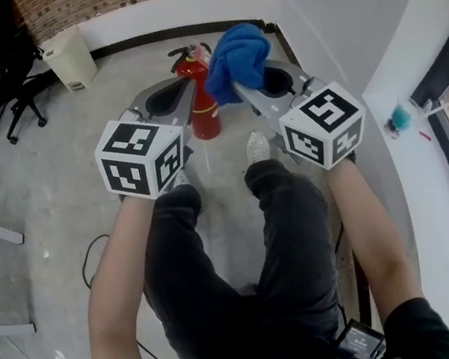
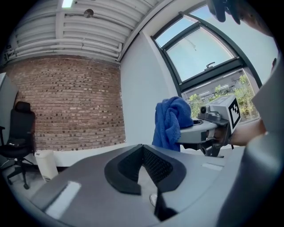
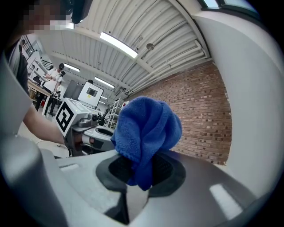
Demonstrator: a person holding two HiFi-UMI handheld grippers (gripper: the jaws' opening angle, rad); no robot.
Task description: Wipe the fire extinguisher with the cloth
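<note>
A red fire extinguisher (image 1: 204, 107) stands upright on the floor just ahead of the person's shoes. My right gripper (image 1: 269, 80) is shut on a bunched blue cloth (image 1: 238, 58), which hangs above and to the right of the extinguisher's top. In the right gripper view the cloth (image 3: 148, 128) fills the space between the jaws of that gripper (image 3: 142, 170). My left gripper (image 1: 169, 98) is to the left of the extinguisher's head, shut and empty. Its pads meet in the left gripper view (image 2: 143, 150), where the cloth (image 2: 171, 122) and right gripper (image 2: 208, 126) show alongside. The extinguisher is hidden in both gripper views.
A white bin (image 1: 70, 60) and a black office chair (image 1: 0, 50) stand at the back left by the brick wall. A white wall (image 1: 350, 14) runs close along the right. A cable (image 1: 91, 249) lies on the floor to the left of the person's legs.
</note>
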